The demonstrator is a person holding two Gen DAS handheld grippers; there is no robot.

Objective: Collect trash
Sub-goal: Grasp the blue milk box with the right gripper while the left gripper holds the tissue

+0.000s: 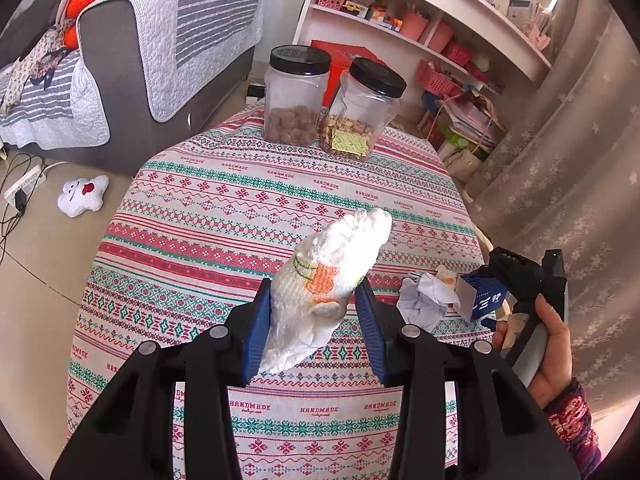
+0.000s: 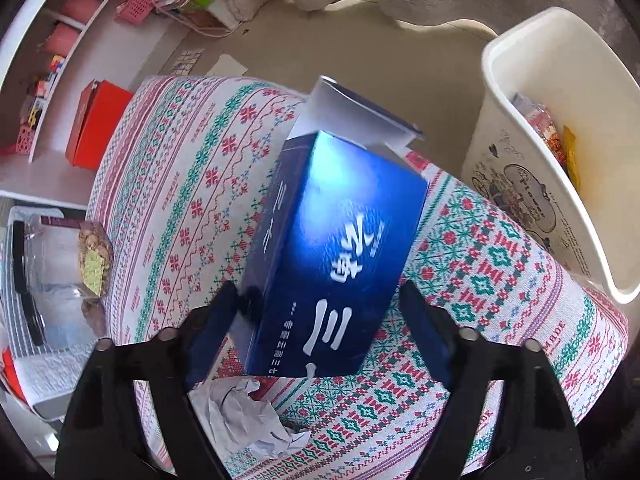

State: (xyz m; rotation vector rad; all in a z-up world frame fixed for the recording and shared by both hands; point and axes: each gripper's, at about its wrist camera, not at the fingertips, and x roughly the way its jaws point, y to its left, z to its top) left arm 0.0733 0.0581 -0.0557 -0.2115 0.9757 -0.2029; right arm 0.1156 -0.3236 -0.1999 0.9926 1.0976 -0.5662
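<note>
My left gripper [image 1: 314, 285] is shut on a crumpled white paper towel [image 1: 332, 264] with orange stains, held up above the patterned tablecloth [image 1: 224, 216]. My right gripper [image 2: 316, 296] has its pads against both sides of a blue carton [image 2: 336, 240] with white lettering and an open top flap. The left wrist view shows that carton [image 1: 486, 300] at the table's right edge, in the gripper held by a hand [image 1: 554, 344]. A crumpled ball of white paper [image 1: 424, 300] [image 2: 244, 416] lies on the cloth just beside the carton.
A white bin [image 2: 520, 200] holding wrappers stands on the floor past the table's edge. Two black-lidded clear jars [image 1: 296, 96] [image 1: 364, 112] of nuts sit at the far end. A sofa [image 1: 120, 80], shelves [image 1: 420, 28], a curtain [image 1: 560, 168] and a plush toy [image 1: 82, 196] surround the table.
</note>
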